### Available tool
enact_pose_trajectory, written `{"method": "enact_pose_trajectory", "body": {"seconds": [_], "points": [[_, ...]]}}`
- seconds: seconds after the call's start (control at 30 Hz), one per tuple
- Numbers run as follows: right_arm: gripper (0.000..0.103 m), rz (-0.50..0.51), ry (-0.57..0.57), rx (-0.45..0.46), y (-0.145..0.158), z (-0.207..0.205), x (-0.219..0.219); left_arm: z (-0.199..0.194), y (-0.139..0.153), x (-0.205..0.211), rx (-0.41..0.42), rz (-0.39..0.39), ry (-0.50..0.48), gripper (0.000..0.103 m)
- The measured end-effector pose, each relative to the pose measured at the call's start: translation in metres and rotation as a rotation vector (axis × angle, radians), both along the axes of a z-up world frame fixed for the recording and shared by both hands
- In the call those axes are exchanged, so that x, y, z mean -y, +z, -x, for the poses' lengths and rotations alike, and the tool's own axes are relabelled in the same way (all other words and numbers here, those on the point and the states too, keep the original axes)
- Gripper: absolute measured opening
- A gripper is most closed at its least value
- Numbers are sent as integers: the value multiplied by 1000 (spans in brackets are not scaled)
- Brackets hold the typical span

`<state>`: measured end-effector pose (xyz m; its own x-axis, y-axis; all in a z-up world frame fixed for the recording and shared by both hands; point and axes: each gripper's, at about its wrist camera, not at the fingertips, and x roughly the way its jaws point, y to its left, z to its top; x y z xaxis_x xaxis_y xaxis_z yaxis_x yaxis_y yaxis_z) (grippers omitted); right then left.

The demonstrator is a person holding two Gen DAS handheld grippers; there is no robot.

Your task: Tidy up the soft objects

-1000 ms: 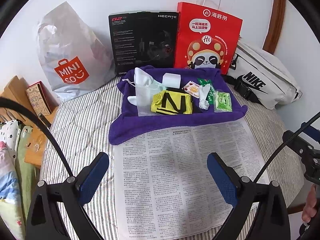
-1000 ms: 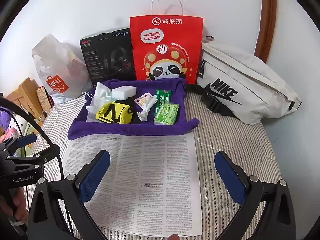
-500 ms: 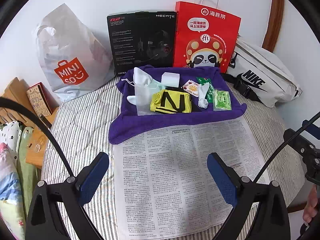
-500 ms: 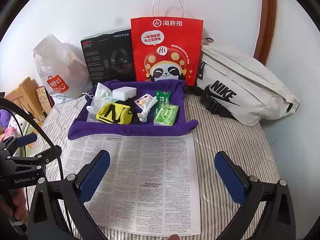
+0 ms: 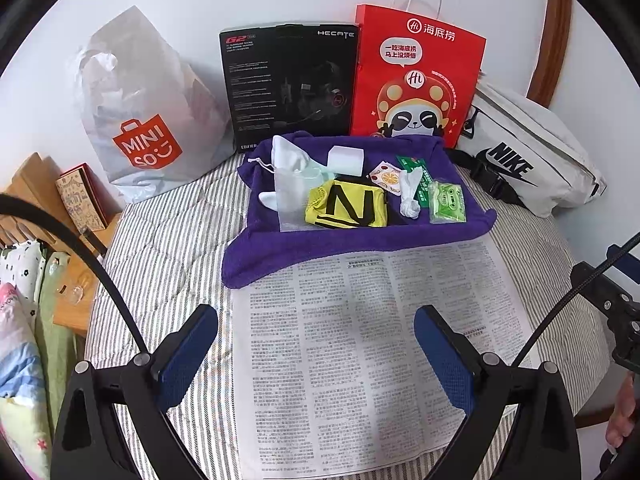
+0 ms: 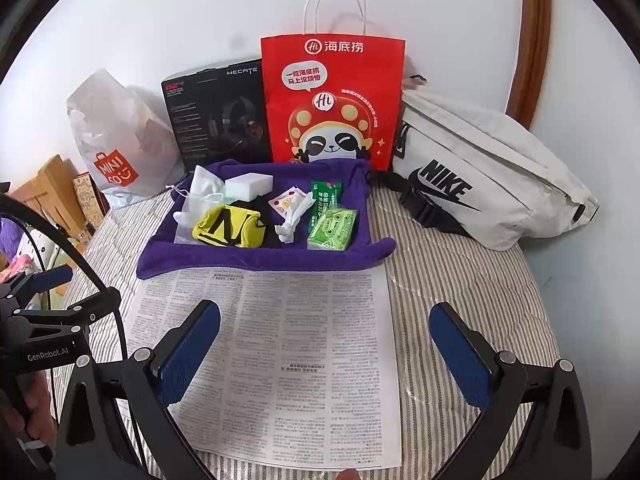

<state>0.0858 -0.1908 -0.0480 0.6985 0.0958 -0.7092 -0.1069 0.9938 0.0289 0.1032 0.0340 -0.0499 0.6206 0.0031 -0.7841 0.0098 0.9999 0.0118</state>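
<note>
A purple towel point(image 5: 320, 244) point(image 6: 256, 260) lies on the striped bed with several small items on it: a yellow pouch with a black N point(image 5: 346, 208) point(image 6: 230, 226), a white drawstring bag point(image 5: 292, 188) point(image 6: 200, 196), a white sponge block point(image 5: 346, 160) point(image 6: 249, 184), a knotted white cloth point(image 5: 411, 196) point(image 6: 294, 218), a green tissue pack point(image 5: 447, 202) point(image 6: 332, 228). A newspaper point(image 5: 376, 360) point(image 6: 288, 360) lies in front of the towel. My left gripper point(image 5: 316, 344) and my right gripper point(image 6: 324, 340) hover open and empty above the newspaper.
Against the wall stand a Miniso plastic bag point(image 5: 140, 120), a black headset box point(image 5: 288, 84), a red paper bag point(image 5: 416, 80) and a white Nike waist bag point(image 5: 528, 168). Wooden furniture and bedding point(image 5: 36, 260) lie at the left bed edge.
Both grippers have drawn back and risen slightly, so the scene looks a little farther off. Nothing on the bed has moved.
</note>
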Motion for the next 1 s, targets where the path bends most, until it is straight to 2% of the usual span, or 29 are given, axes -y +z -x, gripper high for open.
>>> {"method": "enact_pose_trajectory", "body": {"seconds": [1.0], "points": [[103, 2, 0, 0, 3, 2, 2, 2, 2, 1, 0, -7, -2, 99]]}}
